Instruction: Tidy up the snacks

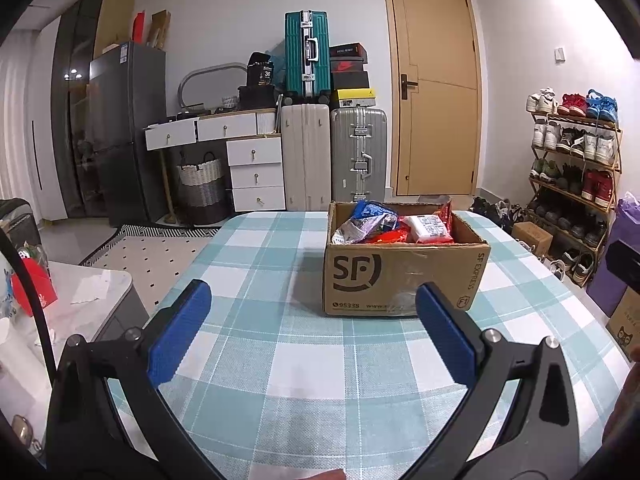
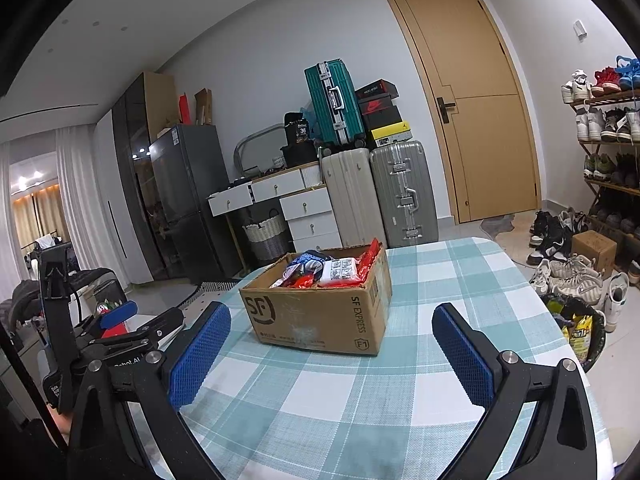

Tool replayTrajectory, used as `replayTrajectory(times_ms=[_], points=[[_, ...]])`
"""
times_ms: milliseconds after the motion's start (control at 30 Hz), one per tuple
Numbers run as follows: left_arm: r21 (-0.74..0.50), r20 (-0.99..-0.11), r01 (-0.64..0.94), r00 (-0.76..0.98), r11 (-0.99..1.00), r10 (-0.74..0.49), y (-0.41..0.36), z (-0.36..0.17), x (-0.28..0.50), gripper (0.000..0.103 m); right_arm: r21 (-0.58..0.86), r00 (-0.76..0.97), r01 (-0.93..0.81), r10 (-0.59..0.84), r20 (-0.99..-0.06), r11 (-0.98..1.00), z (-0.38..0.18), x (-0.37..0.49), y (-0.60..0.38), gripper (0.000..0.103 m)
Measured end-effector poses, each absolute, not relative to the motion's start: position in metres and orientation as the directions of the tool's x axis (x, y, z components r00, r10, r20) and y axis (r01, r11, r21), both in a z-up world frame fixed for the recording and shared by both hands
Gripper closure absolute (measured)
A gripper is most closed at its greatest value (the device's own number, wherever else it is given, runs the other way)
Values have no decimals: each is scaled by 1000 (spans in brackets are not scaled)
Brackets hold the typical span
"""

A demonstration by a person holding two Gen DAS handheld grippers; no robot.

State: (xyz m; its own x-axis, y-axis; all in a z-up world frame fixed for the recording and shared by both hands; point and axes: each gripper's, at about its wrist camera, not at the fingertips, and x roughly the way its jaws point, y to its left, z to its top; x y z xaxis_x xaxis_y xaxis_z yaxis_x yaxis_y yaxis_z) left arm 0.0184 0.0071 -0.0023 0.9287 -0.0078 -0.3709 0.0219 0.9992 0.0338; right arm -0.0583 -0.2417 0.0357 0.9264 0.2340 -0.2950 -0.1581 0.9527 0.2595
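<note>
Cardboard box (image 1: 404, 276) marked SF stands on the checked tablecloth (image 1: 280, 360) toward the table's far edge, one box only, holding snack packets (image 1: 394, 226): perhaps five, though they overlap too much to count surely. It lies ahead of the left gripper (image 1: 314, 328), beyond its right finger's tip, and ahead of the right gripper (image 2: 332, 350), between the two fingers' lines and apart from both. Both grippers are spread wide, holding nothing.

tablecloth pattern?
Teal-and-white plaid tablecloth; clearest in the left wrist view.
</note>
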Motion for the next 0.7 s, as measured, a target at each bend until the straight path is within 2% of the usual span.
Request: replayTrajectory(times_ms=[700], points=[[-4,-410,-10,912,1000,8,12,-4,26,1,291,920,-152,243,-307,945,31,-56,-243,0]])
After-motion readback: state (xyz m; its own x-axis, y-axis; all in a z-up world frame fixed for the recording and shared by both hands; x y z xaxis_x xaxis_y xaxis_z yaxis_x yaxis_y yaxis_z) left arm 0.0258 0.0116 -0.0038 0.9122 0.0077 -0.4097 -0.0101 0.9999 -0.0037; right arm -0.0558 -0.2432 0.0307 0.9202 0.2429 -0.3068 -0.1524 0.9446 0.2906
